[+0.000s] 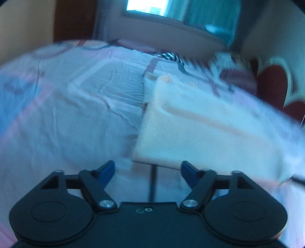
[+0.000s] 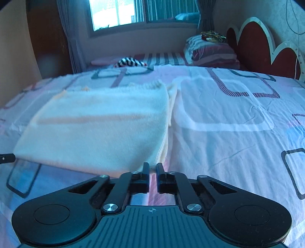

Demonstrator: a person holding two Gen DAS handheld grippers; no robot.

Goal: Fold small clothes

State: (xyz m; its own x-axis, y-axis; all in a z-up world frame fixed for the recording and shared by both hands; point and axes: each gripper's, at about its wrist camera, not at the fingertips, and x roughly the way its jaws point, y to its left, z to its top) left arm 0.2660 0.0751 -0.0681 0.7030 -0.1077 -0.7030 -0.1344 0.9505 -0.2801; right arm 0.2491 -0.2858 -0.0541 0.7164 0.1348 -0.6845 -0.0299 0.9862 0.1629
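Note:
A folded cream cloth (image 1: 200,129) with a faint orange stripe lies flat on the bed, ahead and to the right of my left gripper (image 1: 147,167). The left gripper is open and empty, its blue fingertips (image 1: 107,169) just short of the cloth's near edge. The left view is motion-blurred. In the right wrist view the same cloth (image 2: 99,126) lies ahead and left. My right gripper (image 2: 152,167) has its jaws nearly together at the cloth's near right corner; a narrow gap shows between them and I cannot tell if cloth is pinched.
The patterned bedsheet (image 2: 228,118) covers the bed. A black-and-white striped garment (image 2: 130,62) lies at the far side. Pillows (image 2: 209,51) and a red headboard (image 2: 255,45) stand at the back right. A window (image 2: 122,13) is beyond.

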